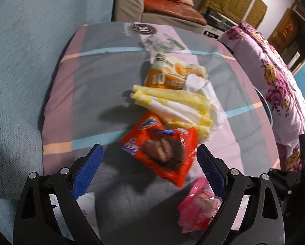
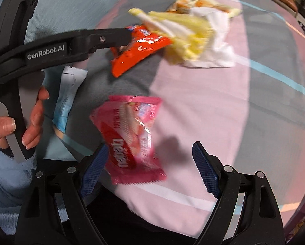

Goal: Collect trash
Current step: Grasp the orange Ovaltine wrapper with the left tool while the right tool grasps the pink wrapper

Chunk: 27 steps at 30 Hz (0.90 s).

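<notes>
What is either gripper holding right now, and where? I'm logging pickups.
Nothing: left gripper and right gripper both hang open above the wrappers.

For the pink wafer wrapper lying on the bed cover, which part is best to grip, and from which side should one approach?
Probably the serrated end seam of the pink wafer wrapper, nearest the open right hand-held gripper. It lies flat on the bed cover, so come from above, one finger on each side of that thin edge, pinching it rather than the puffed middle.
</notes>
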### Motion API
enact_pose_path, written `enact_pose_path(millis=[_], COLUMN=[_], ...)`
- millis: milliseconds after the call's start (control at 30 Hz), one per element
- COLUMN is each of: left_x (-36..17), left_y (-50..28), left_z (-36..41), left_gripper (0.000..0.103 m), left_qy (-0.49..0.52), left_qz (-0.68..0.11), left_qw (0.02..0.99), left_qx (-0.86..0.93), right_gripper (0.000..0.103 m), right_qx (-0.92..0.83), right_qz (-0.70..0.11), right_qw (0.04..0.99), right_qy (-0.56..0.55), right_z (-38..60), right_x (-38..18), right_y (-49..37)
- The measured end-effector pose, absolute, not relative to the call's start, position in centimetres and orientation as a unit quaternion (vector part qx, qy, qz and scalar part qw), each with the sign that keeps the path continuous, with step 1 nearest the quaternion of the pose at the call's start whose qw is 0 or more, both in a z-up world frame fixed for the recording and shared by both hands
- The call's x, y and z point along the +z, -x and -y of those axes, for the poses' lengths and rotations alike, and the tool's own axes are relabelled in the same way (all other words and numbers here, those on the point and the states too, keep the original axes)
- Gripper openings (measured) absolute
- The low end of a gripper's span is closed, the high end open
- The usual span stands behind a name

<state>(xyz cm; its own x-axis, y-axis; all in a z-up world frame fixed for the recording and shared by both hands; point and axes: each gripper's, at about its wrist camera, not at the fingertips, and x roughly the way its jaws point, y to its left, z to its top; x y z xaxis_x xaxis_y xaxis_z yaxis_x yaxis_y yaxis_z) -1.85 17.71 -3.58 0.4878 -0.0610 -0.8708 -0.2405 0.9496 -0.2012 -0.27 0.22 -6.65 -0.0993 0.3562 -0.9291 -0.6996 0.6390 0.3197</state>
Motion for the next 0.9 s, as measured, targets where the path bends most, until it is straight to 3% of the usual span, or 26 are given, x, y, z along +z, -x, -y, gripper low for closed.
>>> enact_pose_path(millis=[200, 333, 400, 900], left_x=[-4.5, -5.1, -5.3, -7.5], left_y=[2.3, 2.2, 1.9, -0.4], left_z=[-19.1, -19.2, -19.0, -16.7], left_gripper=[0.093, 0.093, 0.093, 0.093], left_qy=[0.164, 0.169, 0.169, 0.140], left_qz=[-0.511, -0.515, -0.518, -0.544], left_qw=[0.842, 0.839, 0.838, 0.827], left_qx=[0.056, 0.049, 0.044, 0.013], right_gripper=[0.078, 0.043, 0.033, 0.031], right_qx=[0.406, 0.409, 0.413, 0.348], right_qz=[-0.629, -0.624, -0.630, -0.616], right_qw=[0.648, 0.649, 0.643, 0.703], right_qy=[0.137, 0.148, 0.141, 0.072], right_z=[-1.6, -1.9, -1.9, 4.5], right_x=[-8.1, -8.4, -8.5, -5.6], right_y=[0.6, 1.0, 1.0, -4.1])
